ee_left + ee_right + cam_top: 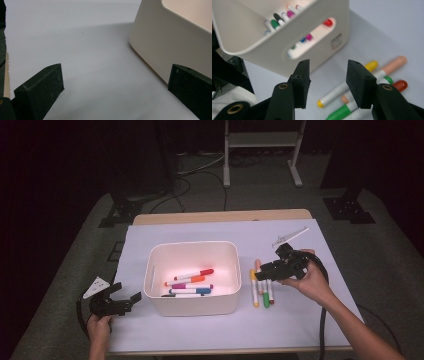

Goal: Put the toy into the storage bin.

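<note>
So the desk [222, 216] is a light wooden one, mostly covered by a big white sheet [200, 232] that leaves just a strip of wood showing at the far edge. Around it the room is really dark, with grey carpet [65, 270] on the floor, some black cables [200, 175] snaking across it behind the desk, and the legs of a pale metal stand [260, 150] at the back. Sitting mid-sheet is a cream bin [192, 277] with several markers lying inside it. Just to the right of the bin, a small bunch of loose markers [262, 287] lies on the sheet, side by side. The right gripper [265, 268] hovers right over that bunch, pointing toward the bin, fingers spread apart with nothing between them; in the right gripper view the markers sit just below and beyond the finger tips. The left gripper [127, 300] is down low near the bin's front left corner, fingers spread wide too, gripping nothing, just bare sheet between them.
</note>
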`<state>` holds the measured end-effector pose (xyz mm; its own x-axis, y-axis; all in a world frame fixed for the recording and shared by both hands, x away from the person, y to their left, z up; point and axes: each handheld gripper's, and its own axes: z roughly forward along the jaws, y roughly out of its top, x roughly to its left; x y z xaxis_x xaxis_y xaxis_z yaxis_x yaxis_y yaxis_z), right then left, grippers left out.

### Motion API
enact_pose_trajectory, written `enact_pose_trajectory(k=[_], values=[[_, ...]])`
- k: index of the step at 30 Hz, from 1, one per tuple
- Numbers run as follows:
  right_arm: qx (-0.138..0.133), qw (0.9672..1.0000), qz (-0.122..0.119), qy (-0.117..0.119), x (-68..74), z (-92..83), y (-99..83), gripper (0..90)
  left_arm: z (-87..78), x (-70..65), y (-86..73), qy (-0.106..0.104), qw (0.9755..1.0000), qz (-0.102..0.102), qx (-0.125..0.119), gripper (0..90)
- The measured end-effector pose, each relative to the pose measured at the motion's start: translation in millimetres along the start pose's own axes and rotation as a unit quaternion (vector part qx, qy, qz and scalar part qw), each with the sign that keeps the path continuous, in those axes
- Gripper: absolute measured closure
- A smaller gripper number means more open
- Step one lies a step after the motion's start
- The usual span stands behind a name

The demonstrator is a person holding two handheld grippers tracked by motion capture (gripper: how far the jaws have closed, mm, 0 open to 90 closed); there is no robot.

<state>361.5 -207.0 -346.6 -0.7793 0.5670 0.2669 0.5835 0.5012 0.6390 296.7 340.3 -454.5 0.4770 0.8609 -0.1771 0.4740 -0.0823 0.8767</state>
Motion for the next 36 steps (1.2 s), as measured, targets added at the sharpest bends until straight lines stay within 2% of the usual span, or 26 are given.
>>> enact_pose_trajectory(k=[10,20,31,36], values=[[0.018,0.9991,0.02,-0.034,-17.3,13.4,-25.9,52.8,0.0,-0.1,0.0,0.0,1.0,0.001,0.0,0.0],[0.032,0.9959,0.044,-0.072,-31.7,28.4,-46.6,54.9,-0.2,-0.1,-0.1,0.0,1.0,0.001,0.0,0.0],[0.041,0.9913,0.064,-0.107,-42.5,43.3,-57.4,56.9,-0.3,0.0,0.0,0.0,1.0,0.001,-0.001,0.0],[0.045,0.9898,0.07,-0.115,-44.9,45.1,-61.0,57.3,-0.4,0.1,-0.1,0.0,1.0,0.001,-0.001,0.0]])
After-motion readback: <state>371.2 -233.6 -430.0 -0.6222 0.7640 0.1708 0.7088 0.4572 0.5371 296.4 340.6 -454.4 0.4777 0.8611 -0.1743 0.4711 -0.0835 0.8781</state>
